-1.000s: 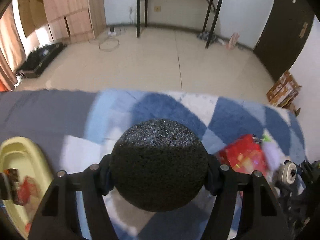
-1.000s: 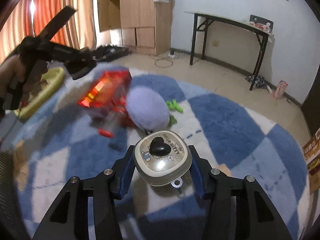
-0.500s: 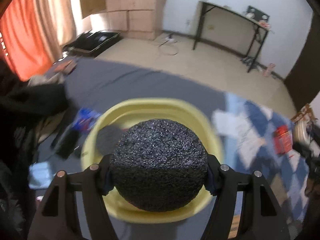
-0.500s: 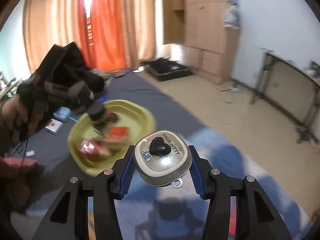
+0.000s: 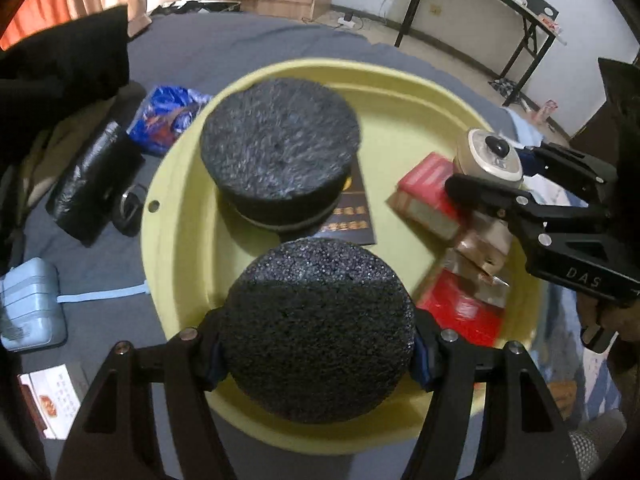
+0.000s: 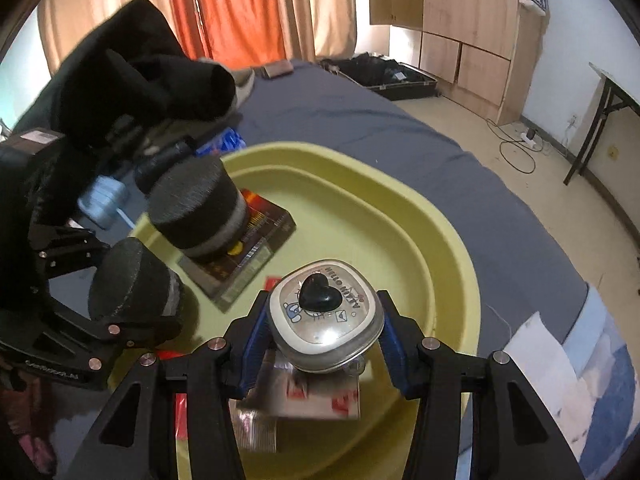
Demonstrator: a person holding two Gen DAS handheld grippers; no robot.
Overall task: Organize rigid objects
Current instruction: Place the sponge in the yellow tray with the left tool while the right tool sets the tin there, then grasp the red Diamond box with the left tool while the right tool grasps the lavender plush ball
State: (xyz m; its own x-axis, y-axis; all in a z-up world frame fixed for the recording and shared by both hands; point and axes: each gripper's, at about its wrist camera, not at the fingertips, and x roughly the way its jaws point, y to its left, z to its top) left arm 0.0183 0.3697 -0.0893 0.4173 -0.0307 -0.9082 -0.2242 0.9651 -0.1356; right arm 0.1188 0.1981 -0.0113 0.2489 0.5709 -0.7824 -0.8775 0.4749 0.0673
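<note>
With the left gripper (image 5: 318, 354) clamped on a black foam cylinder (image 5: 318, 342) and the right gripper (image 6: 324, 342) clamped on a Hello Kitty tin (image 6: 325, 327), both over the yellow basin (image 6: 404, 216), each should lower onto a free spot before it releases.

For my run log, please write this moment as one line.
left gripper: shut on black foam cylinder | right gripper: shut on Hello Kitty tin | both above yellow basin

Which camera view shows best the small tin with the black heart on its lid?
The right wrist view: the tin sits close and centred between the right tongs, so the heart and the printed lid are clear. In the left wrist view the tin is small, near the right edge, over the yellow basin.
</note>
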